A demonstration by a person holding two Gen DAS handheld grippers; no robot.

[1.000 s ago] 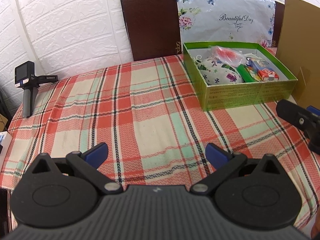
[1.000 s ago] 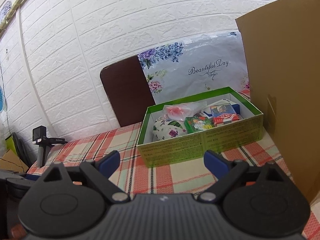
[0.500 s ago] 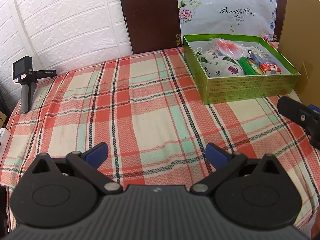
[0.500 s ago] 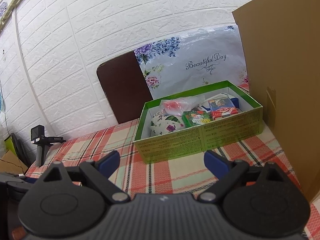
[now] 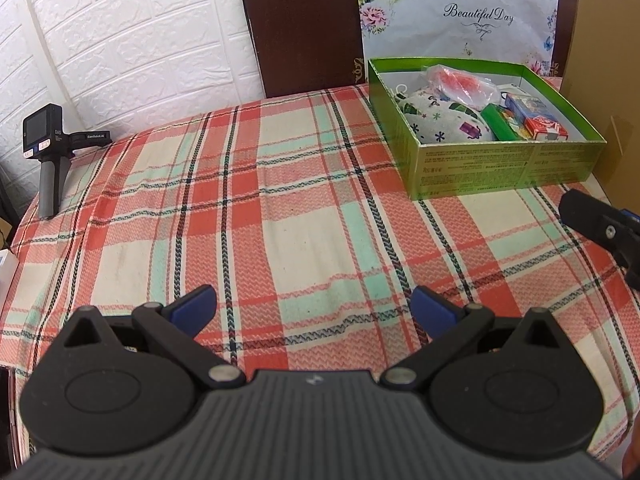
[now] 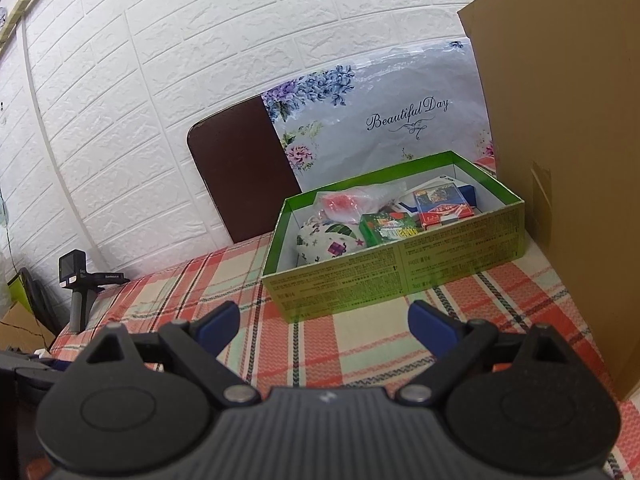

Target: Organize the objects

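Observation:
A green open box (image 5: 504, 166) (image 6: 396, 268) stands at the table's far right. It holds a patterned white pouch (image 5: 440, 124) (image 6: 330, 238), a clear bag with red contents (image 5: 456, 82) (image 6: 352, 200), a green packet (image 5: 498, 122) (image 6: 386, 226) and a red-blue carton (image 5: 536, 114) (image 6: 440, 204). My left gripper (image 5: 314, 306) is open and empty over the plaid cloth, well short of the box. My right gripper (image 6: 322, 320) is open and empty just in front of the box; it also shows in the left wrist view (image 5: 600, 228).
The table wears a red, green and cream plaid cloth (image 5: 240, 208). A black handheld device (image 5: 48, 152) (image 6: 78, 284) stands at the far left edge. A cardboard sheet (image 6: 560, 140) rises at the right. A brown chair back (image 5: 304, 28) and floral bag (image 5: 460, 20) stand behind.
Both grippers have tilted and shifted slightly; the box sits a little lower and nearer in the left view. Jaws stay open and empty.

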